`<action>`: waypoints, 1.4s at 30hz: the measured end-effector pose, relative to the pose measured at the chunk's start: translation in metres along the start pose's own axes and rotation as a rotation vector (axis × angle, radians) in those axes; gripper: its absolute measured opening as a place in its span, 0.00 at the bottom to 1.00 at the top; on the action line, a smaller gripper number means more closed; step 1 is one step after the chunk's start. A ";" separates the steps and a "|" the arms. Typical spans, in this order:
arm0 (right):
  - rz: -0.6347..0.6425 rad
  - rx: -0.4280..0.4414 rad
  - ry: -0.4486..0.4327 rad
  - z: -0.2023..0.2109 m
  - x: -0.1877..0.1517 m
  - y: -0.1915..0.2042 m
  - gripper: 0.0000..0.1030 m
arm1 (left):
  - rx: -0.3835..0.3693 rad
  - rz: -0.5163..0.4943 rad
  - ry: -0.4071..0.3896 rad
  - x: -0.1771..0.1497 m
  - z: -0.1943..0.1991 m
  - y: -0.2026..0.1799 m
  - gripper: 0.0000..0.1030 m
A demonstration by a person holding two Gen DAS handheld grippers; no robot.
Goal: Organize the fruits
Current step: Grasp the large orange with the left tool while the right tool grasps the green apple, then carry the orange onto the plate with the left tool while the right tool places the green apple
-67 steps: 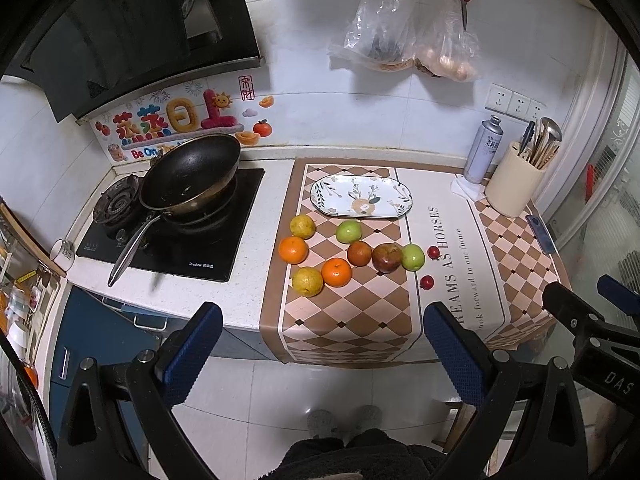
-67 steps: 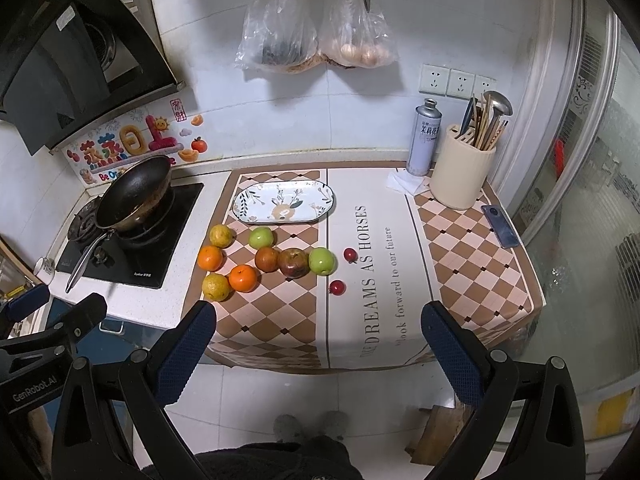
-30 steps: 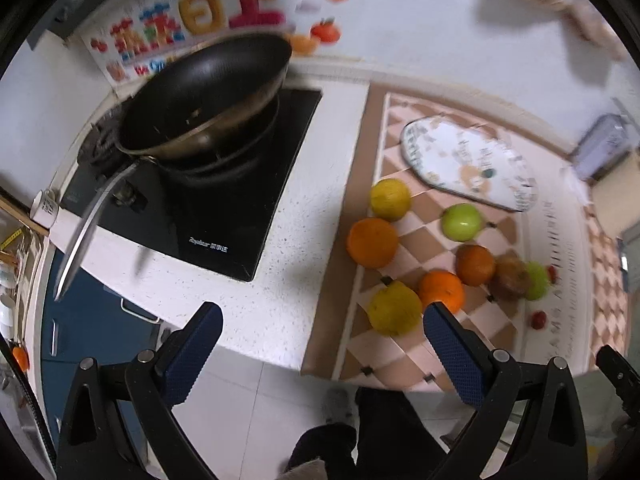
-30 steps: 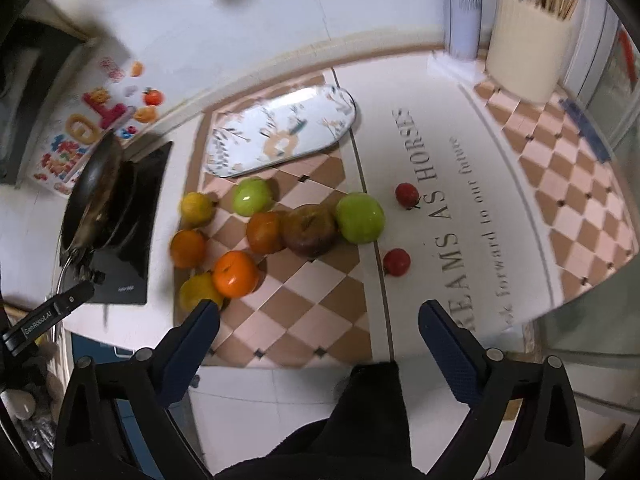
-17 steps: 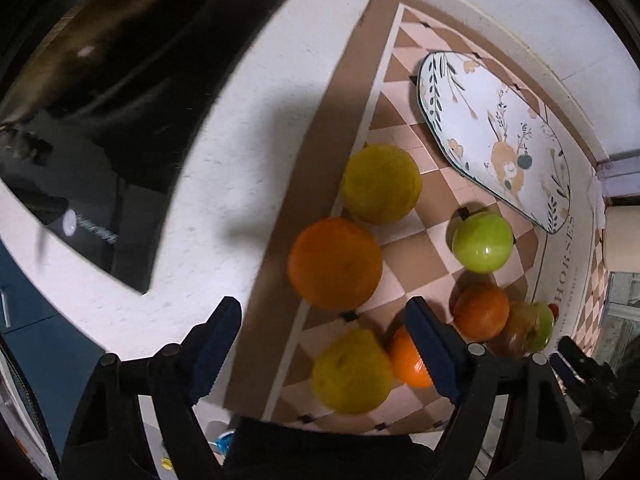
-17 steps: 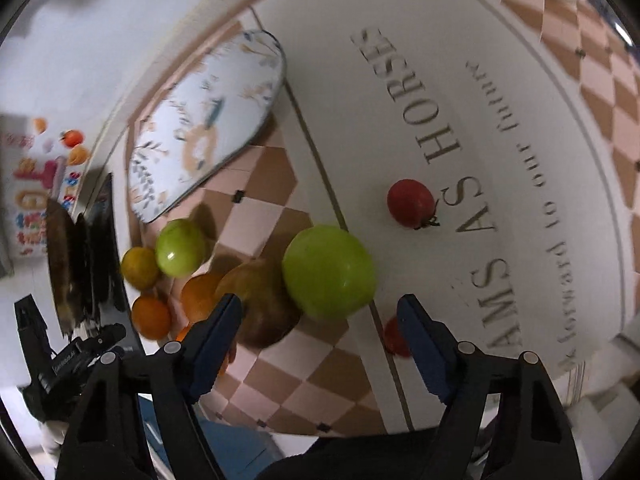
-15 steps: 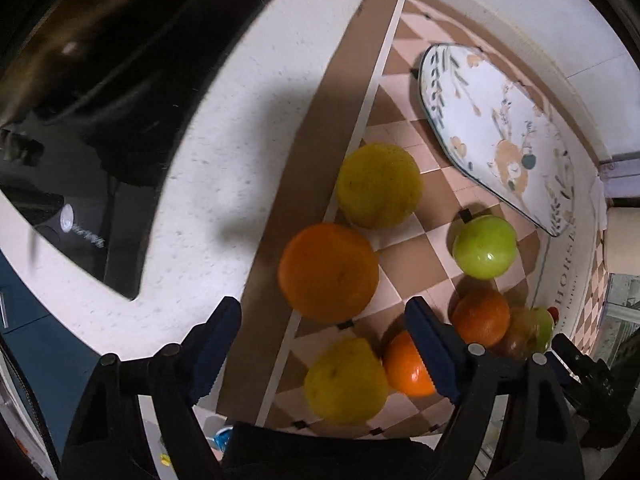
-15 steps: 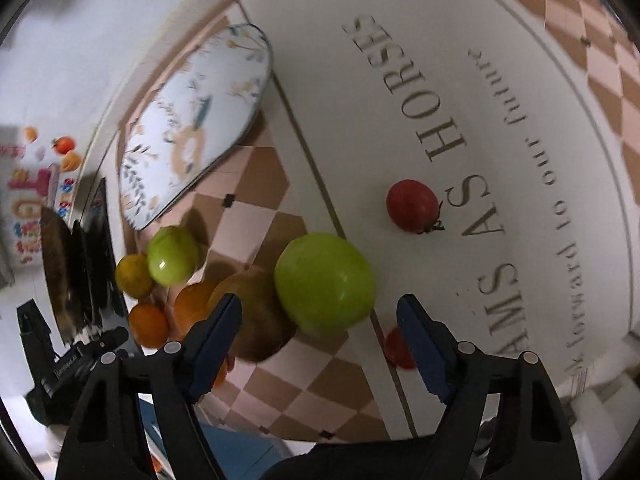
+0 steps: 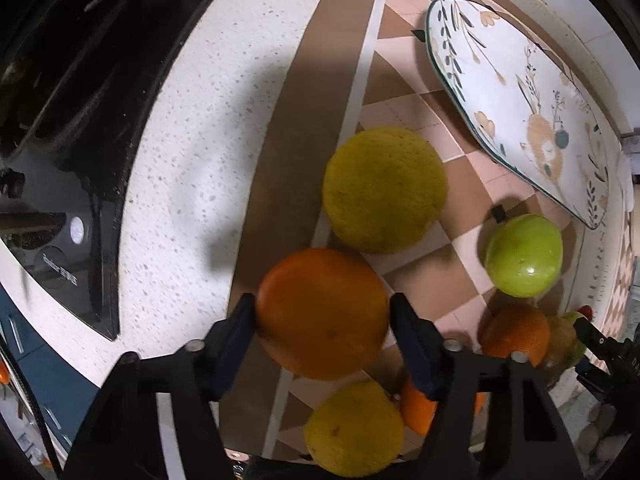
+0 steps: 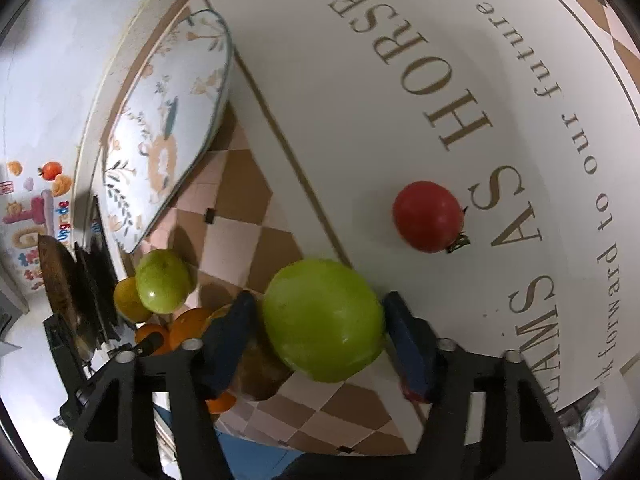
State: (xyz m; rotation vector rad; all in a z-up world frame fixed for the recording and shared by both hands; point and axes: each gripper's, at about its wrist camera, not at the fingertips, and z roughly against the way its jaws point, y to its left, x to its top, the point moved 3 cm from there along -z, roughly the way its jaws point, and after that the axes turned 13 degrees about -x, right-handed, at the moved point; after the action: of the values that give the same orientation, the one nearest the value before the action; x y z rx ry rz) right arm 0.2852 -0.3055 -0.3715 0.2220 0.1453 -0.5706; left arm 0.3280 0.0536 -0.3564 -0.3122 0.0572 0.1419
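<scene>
- Gripping an orange [image 9: 322,312], the left gripper [image 9: 322,316] has its blue pads pressed against both sides of the fruit, which sits low over the brown border of the checkered mat [image 9: 412,120]; whether it is lifted off the mat I cannot tell.
- Closing on a green apple [image 10: 322,320], the right gripper [image 10: 320,324] has its pads touching the apple's flanks, over the seam between the checks and the cream lettered panel.
- Just beyond the orange lies a yellow citrus [image 9: 384,190], nearly touching it; another yellow one [image 9: 354,426] and a second orange [image 9: 418,404] sit under the left gripper.
- A brownish fruit [image 10: 260,372] is pressed against the apple, right behind the right gripper's left pad.
- Risk, as I judge it: both fruits are round and smooth-skinned and held near their widest part, so a loose or off-centre squeeze could let one roll out.
- Lifting either could also nudge the crowded neighbours and send them rolling toward the counter edge, which is close.
- A red cherry tomato [image 10: 428,216] lies apart on the lettered panel, and a further green apple [image 9: 524,256] near the platter's end.
- The only container, an oval floral platter [image 9: 512,92], holds nothing as far as both views show.
- A black cooktop [image 9: 60,184] lies left of the mat.
</scene>
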 end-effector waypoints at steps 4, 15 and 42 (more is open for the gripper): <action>0.007 -0.002 -0.023 0.000 -0.002 0.002 0.61 | 0.002 -0.015 -0.011 -0.005 0.003 0.000 0.62; 0.022 0.076 -0.066 0.042 -0.002 0.008 0.61 | -0.059 -0.062 -0.095 -0.013 0.053 -0.027 0.61; 0.285 -0.008 -0.102 0.017 0.164 0.156 0.62 | -0.260 0.073 0.093 0.184 -0.018 -0.126 0.62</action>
State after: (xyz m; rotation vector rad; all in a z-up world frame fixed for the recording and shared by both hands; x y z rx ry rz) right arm 0.5084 -0.2671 -0.3609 0.2007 0.0157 -0.2974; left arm 0.5281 -0.0467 -0.3501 -0.5766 0.1426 0.2080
